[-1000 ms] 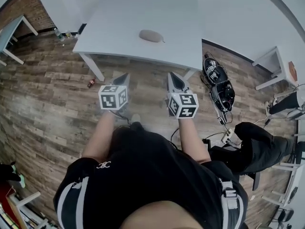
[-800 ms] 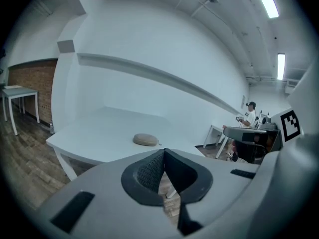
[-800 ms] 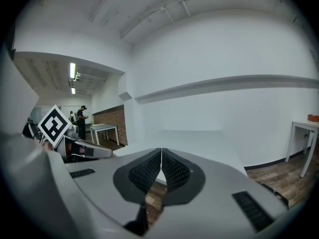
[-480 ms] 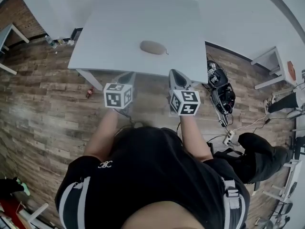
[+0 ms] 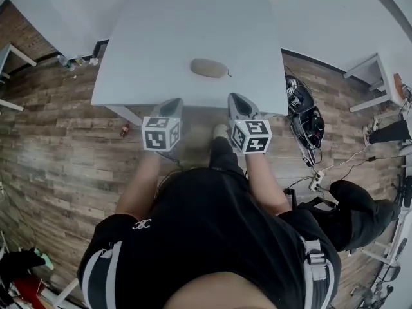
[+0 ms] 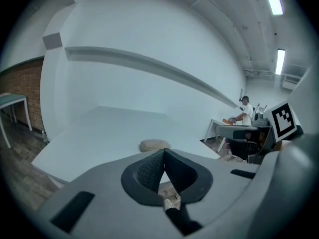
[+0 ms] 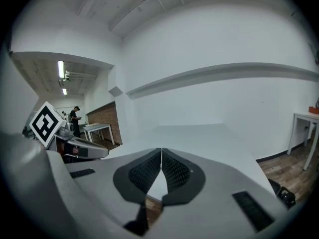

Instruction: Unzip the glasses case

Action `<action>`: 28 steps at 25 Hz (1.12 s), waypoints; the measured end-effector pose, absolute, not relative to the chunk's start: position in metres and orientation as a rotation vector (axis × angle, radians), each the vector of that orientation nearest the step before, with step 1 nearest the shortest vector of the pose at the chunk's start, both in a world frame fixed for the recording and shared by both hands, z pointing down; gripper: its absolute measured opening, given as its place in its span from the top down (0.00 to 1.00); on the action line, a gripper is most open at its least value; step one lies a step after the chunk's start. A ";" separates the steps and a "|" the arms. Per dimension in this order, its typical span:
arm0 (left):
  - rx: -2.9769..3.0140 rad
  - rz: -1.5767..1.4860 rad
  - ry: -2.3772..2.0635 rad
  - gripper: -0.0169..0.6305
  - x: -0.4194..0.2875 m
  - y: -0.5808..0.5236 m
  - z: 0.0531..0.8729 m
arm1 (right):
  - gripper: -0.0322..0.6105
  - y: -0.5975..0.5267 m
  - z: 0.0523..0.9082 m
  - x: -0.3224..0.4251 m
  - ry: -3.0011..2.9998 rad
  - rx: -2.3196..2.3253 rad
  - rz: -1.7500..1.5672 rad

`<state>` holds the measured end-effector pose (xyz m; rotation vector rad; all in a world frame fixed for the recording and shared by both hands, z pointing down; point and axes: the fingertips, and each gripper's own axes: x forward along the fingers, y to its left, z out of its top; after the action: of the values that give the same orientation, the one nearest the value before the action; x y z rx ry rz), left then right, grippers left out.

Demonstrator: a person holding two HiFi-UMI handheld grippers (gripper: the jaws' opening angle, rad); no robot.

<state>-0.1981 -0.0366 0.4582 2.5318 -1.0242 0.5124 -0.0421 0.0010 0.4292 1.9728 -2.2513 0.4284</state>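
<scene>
A beige oval glasses case [image 5: 208, 68] lies on the white table [image 5: 161, 37], a little in from its near edge. The left gripper view shows the case [image 6: 154, 145] just beyond my jaw tips. My left gripper [image 5: 174, 101] hovers at the table's near edge, shut, with nothing between its pads. My right gripper [image 5: 235, 98] is beside it at the same edge, also shut and empty. In the right gripper view the gripper [image 7: 161, 151] points over the bare table top [image 7: 209, 138]; the case is hidden there.
Wood-plank floor surrounds the table. Black bags [image 5: 306, 111] and cables lie on the floor to the right. Small white tables [image 5: 373, 76] stand at far right and another [image 5: 9, 53] at far left. A person [image 6: 245, 112] works at a distant desk.
Both grippers moved forward to the table's near edge, and the table with the case came closer. The jaws stayed shut.
</scene>
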 end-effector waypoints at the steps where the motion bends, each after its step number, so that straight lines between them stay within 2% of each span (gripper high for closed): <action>1: 2.532 0.524 -1.032 0.97 -0.197 -0.042 0.461 | 0.93 -0.004 0.434 -0.040 -2.249 1.968 0.438; 17: 2.380 0.580 -1.141 0.97 -0.138 -0.165 0.477 | 0.92 -0.149 0.470 0.016 -2.320 1.700 0.542; 23: 2.294 0.623 -1.208 0.97 -0.113 -0.202 0.494 | 0.92 -0.200 0.501 0.039 -2.323 1.514 0.421; 24: 2.281 0.633 -1.218 0.97 -0.108 -0.207 0.497 | 0.90 -0.207 0.508 0.041 -2.328 1.474 0.411; 25: 2.267 0.646 -1.227 0.97 -0.104 -0.210 0.500 | 0.78 -0.212 0.515 0.041 -2.338 1.418 0.411; 26: 2.252 0.660 -1.237 0.97 -0.101 -0.212 0.502 | 0.59 -0.216 0.525 0.040 -2.342 1.353 0.412; 28: 2.222 0.681 -1.262 0.97 -0.096 -0.216 0.505 | 0.57 -0.223 0.545 0.040 -2.319 1.233 0.364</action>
<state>-0.0957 -0.2160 0.5051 2.2218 -1.2618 0.6809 0.0399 -0.2234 0.5453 1.2330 -2.3186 0.3638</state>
